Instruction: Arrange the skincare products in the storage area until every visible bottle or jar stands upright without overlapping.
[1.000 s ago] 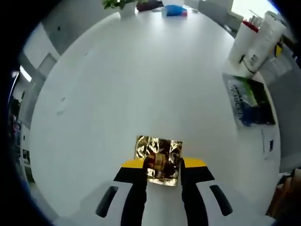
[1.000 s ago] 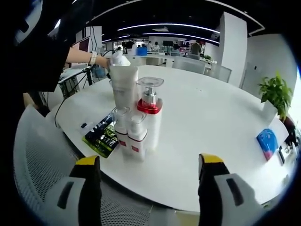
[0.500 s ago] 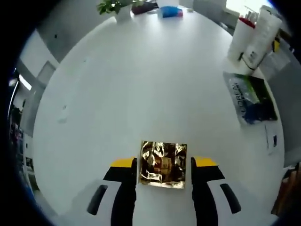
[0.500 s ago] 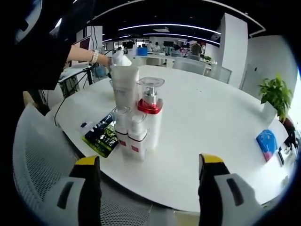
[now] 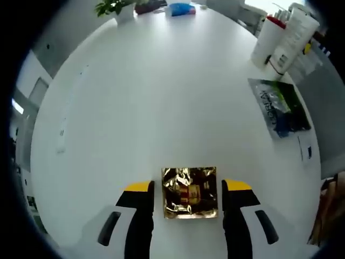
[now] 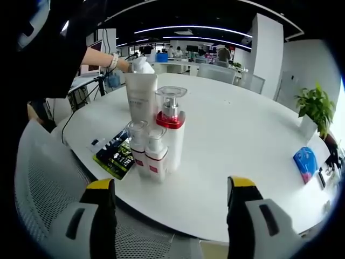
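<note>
In the left gripper view the left gripper (image 5: 187,189) looks down on a round white bench (image 5: 156,102). A square gold foil packet (image 5: 190,192) lies flat on the bench between its two black, yellow-tipped fingers (image 5: 141,216). The fingers stand apart, with a thin strip of white bench showing on each side of the packet, so they are open and not pressing on it. Far off toward the upper right, a cluster of tall white containers (image 5: 283,38) stands upright near the bench edge, one of them with a red collar. Just below it a dark green and black sachet (image 5: 280,105) lies flat, printed side up. At the far edge sit a potted plant (image 5: 112,7) and a blue pouch (image 5: 179,8).

The right gripper view looks across the same bench from beyond its edge. The right gripper (image 6: 171,191) has its fingers (image 6: 101,208) spread wide — open, nothing between them. On the bench stands the group of skincare containers, all upright and set close together: a tall white tube (image 6: 141,100) at the back, a white pump bottle (image 6: 171,132) with a red collar and a clear cap beside it, and two small white bottles (image 6: 147,151) with clear caps and red bands in front, side by side. Whether they touch one another cannot be told, and their contents do not show through the white walls. The green sachet (image 6: 115,157) lies flat just left of the small bottles. A person's hand (image 6: 116,63) reaches in behind the tube. The plant (image 6: 314,110) and the blue pouch (image 6: 305,163) sit well apart at the right.
</note>
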`<state>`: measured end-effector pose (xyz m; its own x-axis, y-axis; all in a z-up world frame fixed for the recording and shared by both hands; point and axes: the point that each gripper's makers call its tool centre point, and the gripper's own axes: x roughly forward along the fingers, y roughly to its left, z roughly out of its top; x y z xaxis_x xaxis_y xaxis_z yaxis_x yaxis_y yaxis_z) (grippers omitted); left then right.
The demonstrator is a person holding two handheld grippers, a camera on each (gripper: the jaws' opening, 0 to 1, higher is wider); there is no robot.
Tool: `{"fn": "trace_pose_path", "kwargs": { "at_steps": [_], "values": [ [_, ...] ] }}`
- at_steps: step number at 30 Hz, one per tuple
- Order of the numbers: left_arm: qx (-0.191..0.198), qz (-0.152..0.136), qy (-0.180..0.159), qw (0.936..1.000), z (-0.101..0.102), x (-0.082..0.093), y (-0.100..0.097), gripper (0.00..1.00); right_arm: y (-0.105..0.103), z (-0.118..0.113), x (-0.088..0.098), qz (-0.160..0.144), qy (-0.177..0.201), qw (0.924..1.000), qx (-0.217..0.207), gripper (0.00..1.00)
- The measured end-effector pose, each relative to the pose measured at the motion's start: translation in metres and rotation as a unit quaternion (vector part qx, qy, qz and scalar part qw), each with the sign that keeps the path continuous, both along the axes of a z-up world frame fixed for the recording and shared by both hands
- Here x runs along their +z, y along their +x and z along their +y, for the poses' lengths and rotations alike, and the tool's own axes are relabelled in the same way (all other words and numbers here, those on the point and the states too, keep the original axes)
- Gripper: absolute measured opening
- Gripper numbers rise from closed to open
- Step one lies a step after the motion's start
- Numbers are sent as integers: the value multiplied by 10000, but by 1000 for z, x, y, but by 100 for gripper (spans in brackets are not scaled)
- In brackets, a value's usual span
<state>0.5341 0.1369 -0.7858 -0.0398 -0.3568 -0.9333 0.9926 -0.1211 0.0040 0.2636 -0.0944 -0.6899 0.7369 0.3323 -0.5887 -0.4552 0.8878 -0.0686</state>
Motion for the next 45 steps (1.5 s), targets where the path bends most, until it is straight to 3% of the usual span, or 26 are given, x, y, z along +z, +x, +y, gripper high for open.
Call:
{"fn": "trace_pose_path", "kwargs": {
  "at_steps": [6, 8, 17, 25, 35, 45],
  "values": [
    [30, -7, -5, 10000, 0, 0, -1, 46, 0, 0, -1, 8, -29, 10000, 21, 86],
    [87, -2, -9, 10000, 1, 1, -1, 36, 0, 0, -1, 8, -33, 10000, 20, 86],
    [108, -30, 178, 9998, 5, -3, -7, 36, 1, -1, 1, -72, -31, 10000, -2, 86],
    [210, -36, 197, 9996, 11, -3, -29, 36, 1, 0, 2, -96, -48, 9999, 27, 87],
    [327, -150, 325, 9988, 25, 1, -55, 37, 0, 2, 6, -131, 79, 9999, 65, 95],
    [433, -187, 256, 9986, 25, 7, -83, 37, -3, 4, 4, -33, 84, 9999, 105, 100]
  ]
}}
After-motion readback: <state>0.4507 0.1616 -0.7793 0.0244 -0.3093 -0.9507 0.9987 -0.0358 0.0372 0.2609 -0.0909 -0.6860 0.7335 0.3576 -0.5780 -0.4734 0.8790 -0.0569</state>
